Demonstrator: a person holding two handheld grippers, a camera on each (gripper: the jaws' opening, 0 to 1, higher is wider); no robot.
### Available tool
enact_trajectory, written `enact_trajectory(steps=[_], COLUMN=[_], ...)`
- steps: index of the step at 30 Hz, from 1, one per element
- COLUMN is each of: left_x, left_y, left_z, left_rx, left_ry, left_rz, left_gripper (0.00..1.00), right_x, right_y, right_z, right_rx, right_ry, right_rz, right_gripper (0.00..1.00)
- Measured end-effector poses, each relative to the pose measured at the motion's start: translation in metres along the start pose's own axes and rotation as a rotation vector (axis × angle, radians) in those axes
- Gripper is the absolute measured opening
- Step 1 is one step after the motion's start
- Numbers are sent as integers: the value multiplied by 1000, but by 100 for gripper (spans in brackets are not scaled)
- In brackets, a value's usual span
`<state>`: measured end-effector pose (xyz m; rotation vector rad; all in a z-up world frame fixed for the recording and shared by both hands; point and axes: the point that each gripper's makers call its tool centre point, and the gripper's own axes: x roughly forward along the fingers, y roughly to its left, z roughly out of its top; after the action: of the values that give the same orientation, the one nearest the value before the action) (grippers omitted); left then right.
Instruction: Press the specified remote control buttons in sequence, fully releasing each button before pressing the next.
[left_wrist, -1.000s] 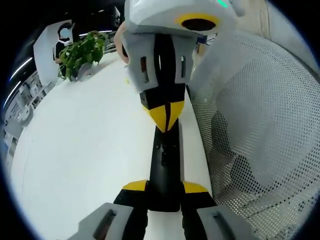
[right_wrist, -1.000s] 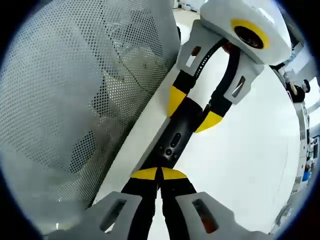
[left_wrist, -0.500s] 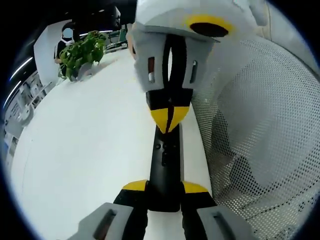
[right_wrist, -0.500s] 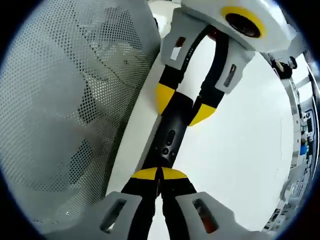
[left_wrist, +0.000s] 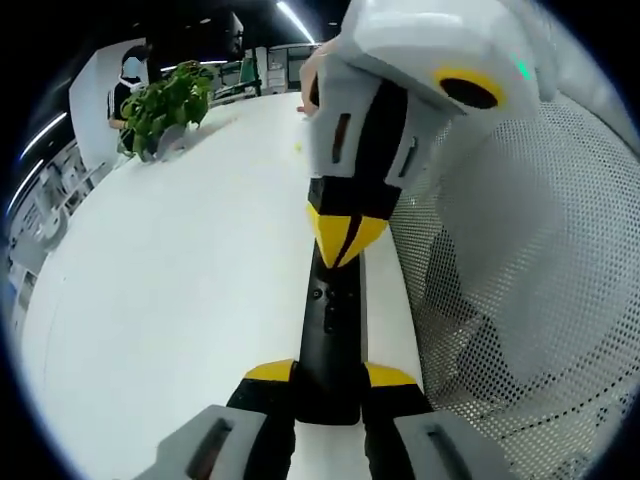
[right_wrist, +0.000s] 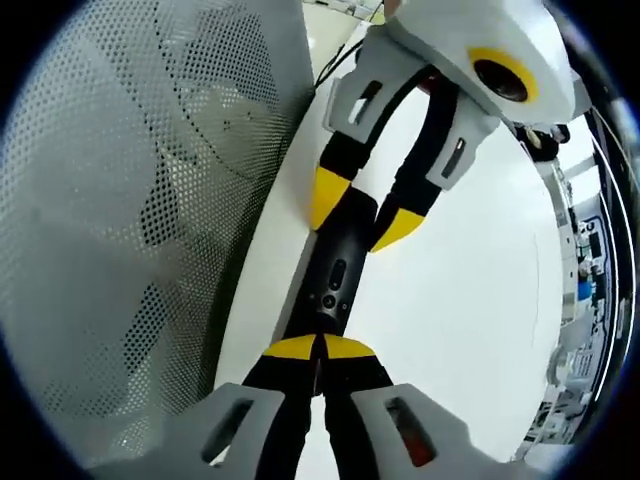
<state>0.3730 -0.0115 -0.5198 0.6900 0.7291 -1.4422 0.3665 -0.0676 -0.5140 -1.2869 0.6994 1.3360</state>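
Observation:
A slim black remote (left_wrist: 330, 320) lies lengthwise along the white table's edge. My left gripper (left_wrist: 330, 373) is shut on its near end, one yellow tip on each side. My right gripper (left_wrist: 345, 237) comes down from the top of the left gripper view, its yellow tips together and touching the remote's far end. In the right gripper view my right gripper (right_wrist: 318, 347) is shut, with its joined tips resting on the end of the remote (right_wrist: 333, 285) by the small buttons. The left gripper (right_wrist: 365, 212) clamps the remote's other end there.
The white table (left_wrist: 170, 280) spreads out to the left. A grey mesh chair back (left_wrist: 520, 290) stands close along the table's edge, also large in the right gripper view (right_wrist: 130, 200). A green potted plant (left_wrist: 165, 100) stands at the table's far end.
The right gripper's body has swung and tilted to the right in the left gripper view, while its tips stay on the remote's far end. The left gripper's hold is unchanged.

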Motion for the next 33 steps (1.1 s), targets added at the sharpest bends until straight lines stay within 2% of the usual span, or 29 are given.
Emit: enact_trajectory(steps=[3,4,5,8,10,11,14,15,21,22,23,25,26,29,33], left_x=[0,0,0,-1,-2,-2,-2,-3,-3,-3,-3,-3,-3,-3,-3], left_y=[0,0,0,-2,-2,-2,-3,-3,-3,-3,-3,-2,-2,-3,-2], left_z=[0,0,0,0,1,1,1,1,2,2,2,2,2,2,2], left_rx=[0,0,-1,-2,-1,-1,-2,-2,-2,-2,-1,0,-1,-2,0], left_ry=[0,0,-1,-7,-6,-6,-8,-8,-9,-9,-8,-8,-8,-7,-4], left_rz=[1,2,2,2,2,3,3,3,2,2,2,1,1,0,-1], left_gripper=[24,24,24,24,24,24,24,24,24,24,24,24,24,24,24], right_x=[-1,-2,-2,-3,-3,-3,-2,-3,-3,-3,-3,-1,0,1,1], right_y=[0,0,1,-1,-3,-5,-2,-3,0,5,8,4,2,3,6], right_z=[1,1,1,0,0,2,4,6,14,23,25,22,26,29,28], right_rx=[-57,-61,-41,154,208,198,158,88,72,95,92,-6,-23,-17,-84], right_ry=[-5,-9,-11,-23,-32,-53,-56,-43,-53,-99,-97,-46,-54,-49,-43], right_rz=[-81,-119,-122,-109,-89,-89,-96,-103,-93,-56,-45,-89,-109,-91,-78], right_gripper=[0,0,0,0,0,0,0,0,0,0,0,0,0,0,0])
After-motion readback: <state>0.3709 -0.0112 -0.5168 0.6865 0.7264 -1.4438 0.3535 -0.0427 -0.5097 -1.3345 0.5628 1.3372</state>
